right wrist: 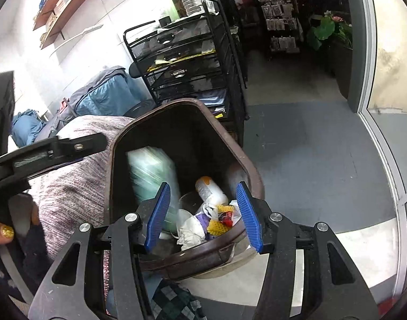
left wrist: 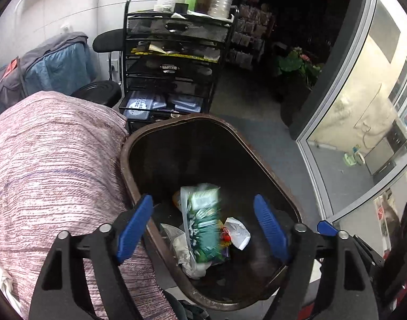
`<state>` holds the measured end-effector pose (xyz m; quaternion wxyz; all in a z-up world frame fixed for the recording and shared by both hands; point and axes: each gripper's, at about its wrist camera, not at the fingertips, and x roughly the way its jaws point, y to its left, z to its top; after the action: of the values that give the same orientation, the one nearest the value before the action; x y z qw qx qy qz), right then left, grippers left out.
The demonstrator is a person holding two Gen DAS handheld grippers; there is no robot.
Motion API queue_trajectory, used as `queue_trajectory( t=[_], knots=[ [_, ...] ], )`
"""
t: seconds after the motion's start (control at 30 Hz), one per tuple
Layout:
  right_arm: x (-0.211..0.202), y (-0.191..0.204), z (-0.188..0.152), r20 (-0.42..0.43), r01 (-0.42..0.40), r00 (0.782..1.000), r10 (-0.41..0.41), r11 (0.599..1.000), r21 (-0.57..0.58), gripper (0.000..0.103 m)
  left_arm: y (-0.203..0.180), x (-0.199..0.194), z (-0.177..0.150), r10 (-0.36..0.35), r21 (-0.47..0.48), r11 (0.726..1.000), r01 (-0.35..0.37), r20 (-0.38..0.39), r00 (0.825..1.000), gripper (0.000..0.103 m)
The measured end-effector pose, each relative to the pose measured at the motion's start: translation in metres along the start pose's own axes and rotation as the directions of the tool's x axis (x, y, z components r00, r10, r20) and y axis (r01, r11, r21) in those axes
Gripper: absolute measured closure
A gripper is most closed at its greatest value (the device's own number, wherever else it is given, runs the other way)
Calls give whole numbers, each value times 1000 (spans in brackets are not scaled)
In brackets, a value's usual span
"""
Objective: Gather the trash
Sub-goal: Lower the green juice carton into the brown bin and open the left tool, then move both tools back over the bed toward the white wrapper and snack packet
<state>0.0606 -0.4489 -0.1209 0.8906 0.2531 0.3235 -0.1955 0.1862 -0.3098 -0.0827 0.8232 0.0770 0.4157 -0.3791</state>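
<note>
Trash: green packet (left wrist: 203, 226) blurred, inside brown bin (left wrist: 139, 136), among wrappers | left gripper (left wrist: 203, 229) released, jaws wide above bin, packet between but untouched | right gripper (right wrist: 203, 216) clamped on bin's near rim.

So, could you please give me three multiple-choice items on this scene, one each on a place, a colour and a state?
1. Where is the blurred green packet?
A. inside the dark brown plastic bin
B. on the black mesh drawer cart
C. on the grey floor

2. What colour are the pads of the left tool?
A. red
B. blue
C. yellow

3. How does the left tool stand?
A. shut on the packet
B. open, touching nothing
C. shut on the bin rim

Answers: 1 A, the bin walls surround it; 2 B, both pads are blue; 3 B, the packet sits clear between wide pads.
</note>
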Motion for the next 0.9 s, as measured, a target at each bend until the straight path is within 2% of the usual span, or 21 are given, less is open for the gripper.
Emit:
queue_trajectory(
  t=[0.07, 0.17, 0.33, 0.47, 0.63, 0.8, 0.9],
  knots=[
    [0, 1, 1, 1, 2, 1000, -2, 1000, 0, 51, 4, -9, -2, -9, -10, 1000, 9, 18, 1000, 17],
    [0, 5, 4, 4, -3, 1000, 3, 1000, -15, 50, 7, -21, -6, 3, -12, 1000, -2, 44, 999, 13],
    [-5, 15, 6, 21, -21, 1000, 22, 999, -34, 43, 12, -46, -15, 25, -23, 999, -24, 78, 997, 6],
    [-10, 28, 8, 23, -52, 998, 53, 997, -60, 40, 16, -64, -27, 63, -21, 998, -61, 94, 994, 6],
    [-13, 55, 6, -6, -131, 991, 131, 986, -99, 39, 33, -87, -46, 103, -36, 994, -100, 100, 990, 6],
    [-10, 97, -2, -77, -241, 970, 231, 958, -155, 39, 58, -106, -67, 166, -59, 985, -160, 98, 981, 6],
    [-7, 121, -9, -108, -270, 961, 254, 944, -189, 39, 78, -119, -80, 206, -90, 976, -198, 96, 974, 6]
  ],
)
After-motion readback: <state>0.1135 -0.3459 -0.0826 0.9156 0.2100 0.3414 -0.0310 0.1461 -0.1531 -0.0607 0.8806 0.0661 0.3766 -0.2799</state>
